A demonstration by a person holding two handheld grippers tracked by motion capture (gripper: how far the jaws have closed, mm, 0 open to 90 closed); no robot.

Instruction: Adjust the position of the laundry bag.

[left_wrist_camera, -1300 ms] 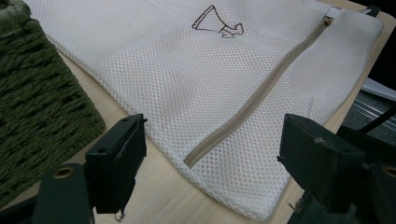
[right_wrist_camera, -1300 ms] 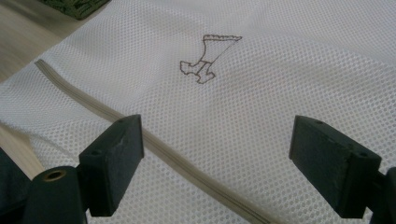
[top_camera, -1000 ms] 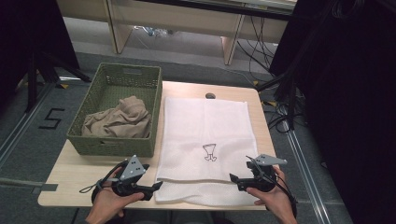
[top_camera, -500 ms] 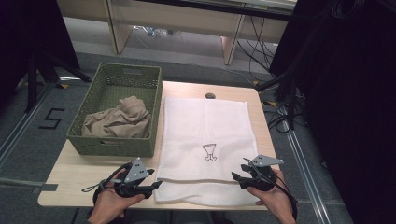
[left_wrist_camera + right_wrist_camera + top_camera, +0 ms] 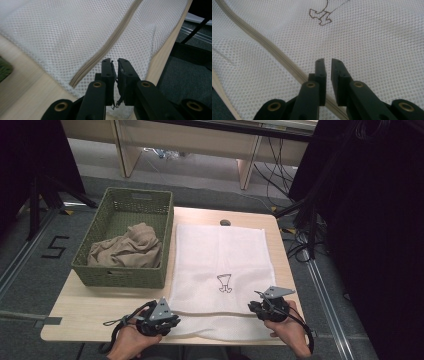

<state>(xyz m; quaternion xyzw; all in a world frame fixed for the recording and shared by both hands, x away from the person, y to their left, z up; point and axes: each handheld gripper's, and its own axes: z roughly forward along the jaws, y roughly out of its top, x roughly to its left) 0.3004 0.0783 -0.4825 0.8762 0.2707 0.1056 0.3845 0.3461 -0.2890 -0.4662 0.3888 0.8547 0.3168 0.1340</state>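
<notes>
Even indoor light, dark surroundings
The table point(image 5: 100, 317) is softly lit with faint shadows; the far right falls into black, and close-up views blur towards the edges.

High overhead forward-down; claw cameras close — shared mesh bag point(image 5: 220, 265).

White mesh bag point(image 5: 220, 270): its near edge is hidden under the left gripper point(image 5: 114, 63) and right gripper point(image 5: 327, 62); whether mesh sits between either pair of jaws cannot be told. The small dark object point(image 5: 225, 223) beyond the bag is too small to identify
</notes>
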